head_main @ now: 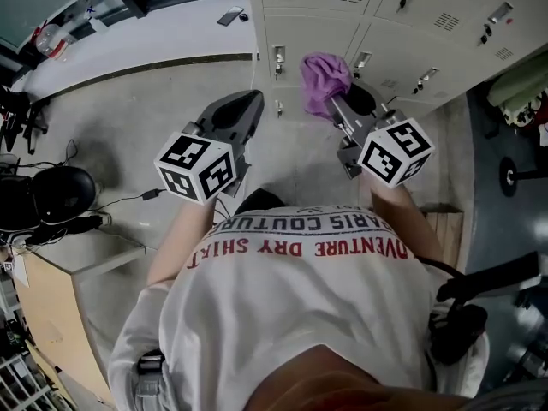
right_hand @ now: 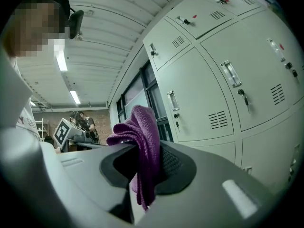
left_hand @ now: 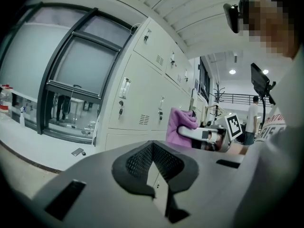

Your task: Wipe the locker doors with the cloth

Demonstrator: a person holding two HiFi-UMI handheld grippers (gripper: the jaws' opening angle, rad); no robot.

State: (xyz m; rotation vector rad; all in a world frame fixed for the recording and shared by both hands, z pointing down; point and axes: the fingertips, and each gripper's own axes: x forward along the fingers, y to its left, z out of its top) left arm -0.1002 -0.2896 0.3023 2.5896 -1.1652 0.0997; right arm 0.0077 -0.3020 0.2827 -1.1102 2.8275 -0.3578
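The purple cloth (head_main: pixel 324 80) is pinched in the right gripper (head_main: pixel 341 108), close before the locker doors (head_main: pixel 312 24). Better to press it flat on the door (not only one corner). The left gripper (head_main: pixel 247 108) is closed and empty.

From here the left gripper (left_hand: pixel 153 148) has its jaws drawn together with nothing between them, and only a thin sliver of light shows behind the tips. Past it stands a bank of pale lockers (left_hand: pixel 142 94). Over by those doors the right gripper (left_hand: pixel 186 131) is clamped on a purple cloth (left_hand: pixel 178 122), its marker cube (left_hand: pixel 233 126) turned this way. Off to the left there's a big window (left_hand: pixel 71 75), and a phone (left_hand: pixel 77 152) lies below it.
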